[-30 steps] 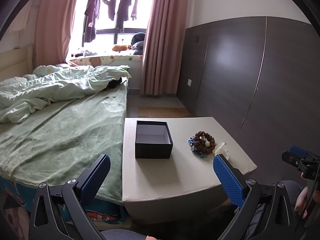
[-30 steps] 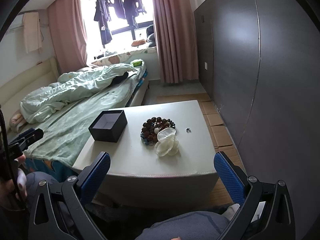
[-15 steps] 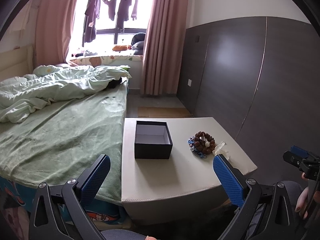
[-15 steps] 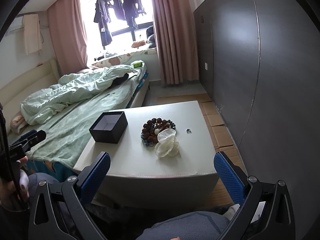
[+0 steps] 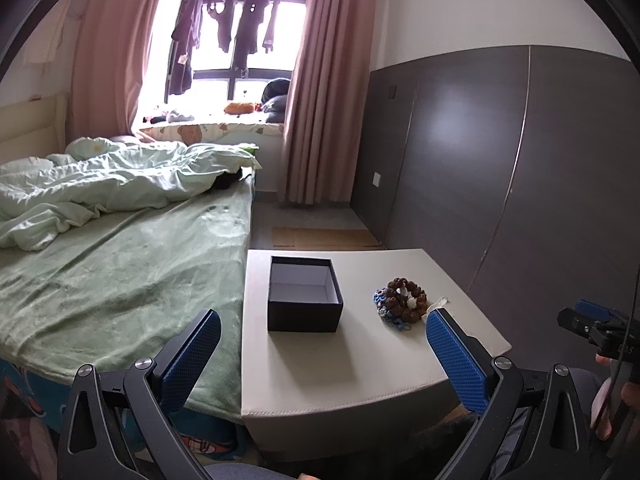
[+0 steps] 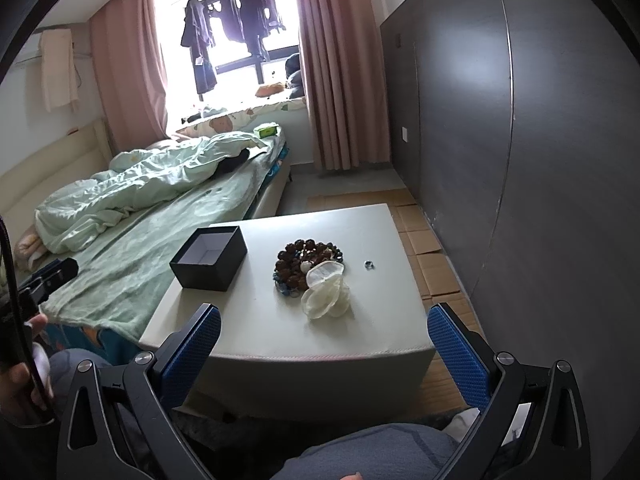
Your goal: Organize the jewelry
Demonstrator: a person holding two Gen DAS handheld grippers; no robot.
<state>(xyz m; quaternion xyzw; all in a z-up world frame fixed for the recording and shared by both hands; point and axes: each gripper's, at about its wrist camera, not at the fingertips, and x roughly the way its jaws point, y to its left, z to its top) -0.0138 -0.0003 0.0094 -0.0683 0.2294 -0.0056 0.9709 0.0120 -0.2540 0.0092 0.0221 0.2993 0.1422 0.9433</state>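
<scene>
A black open box point(image 5: 305, 299) with a pale empty inside stands on the white low table point(image 5: 360, 368); it also shows in the right wrist view point(image 6: 209, 258). To its right lies a pile of brown bead bracelets point(image 5: 404, 299) point(image 6: 306, 258) with blue pieces under it and a translucent white pouch point(image 6: 326, 290) beside it. A small ring point(image 6: 368, 265) lies apart on the table. My left gripper point(image 5: 322, 348) is open and empty, short of the table's near edge. My right gripper point(image 6: 324, 340) is open and empty, above the near edge.
A bed with a green blanket point(image 5: 112, 280) butts against the table's left side. A dark panelled wall point(image 6: 520, 160) runs along the right. Cardboard sheets point(image 6: 432, 248) lie on the floor between table and wall. Curtains and a window stand at the back.
Both views have shifted only slightly; the table sits a touch lower and nearer in the right wrist view. Both grippers stay open and empty.
</scene>
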